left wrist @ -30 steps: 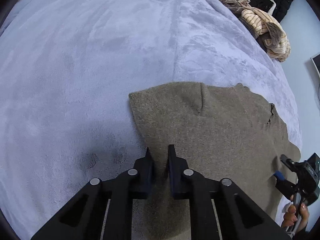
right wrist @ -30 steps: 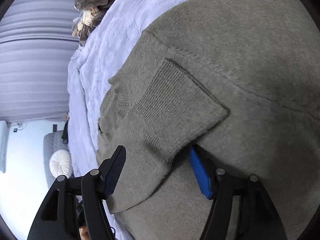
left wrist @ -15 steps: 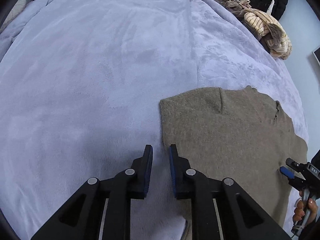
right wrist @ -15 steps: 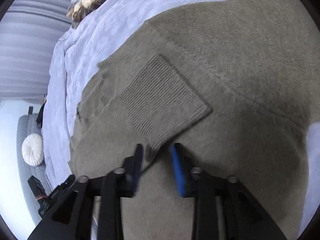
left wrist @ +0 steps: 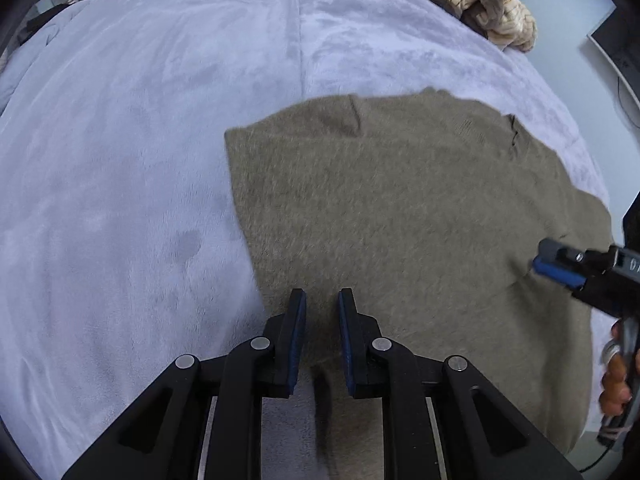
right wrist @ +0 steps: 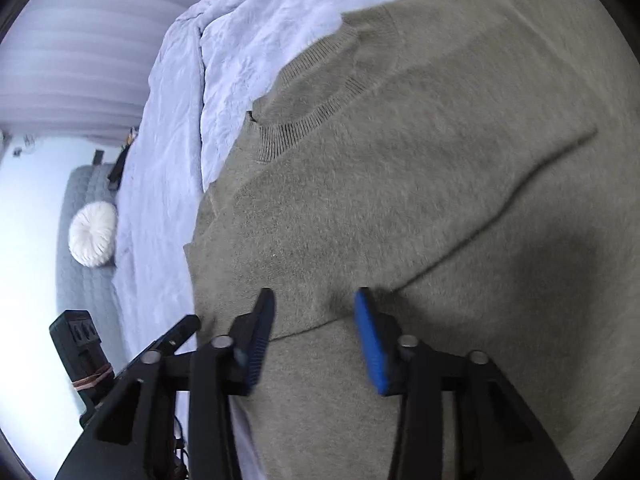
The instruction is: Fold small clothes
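Observation:
An olive-brown knit sweater (left wrist: 400, 208) lies flat on a lilac fleece blanket (left wrist: 140, 140). My left gripper (left wrist: 322, 300) hovers over the sweater's near edge, jaws slightly apart with nothing between them. My right gripper (right wrist: 314, 300) is open over the sweater (right wrist: 420, 180), just below its ribbed collar (right wrist: 320, 116), above a folded sleeve edge; it holds nothing. The right gripper also shows in the left wrist view (left wrist: 560, 268) at the sweater's right side.
A heap of striped and brown clothes (left wrist: 480, 4) lies at the bed's far right. A grey sofa with a white round cushion (right wrist: 92, 236) stands beyond the bed. A dark monitor edge (left wrist: 616, 44) is at the right.
My right gripper closed on the ribbed sleeve cuff, carried it, then opened and let it go. My left gripper released the sweater's edge, shifted left, then came back over the sweater.

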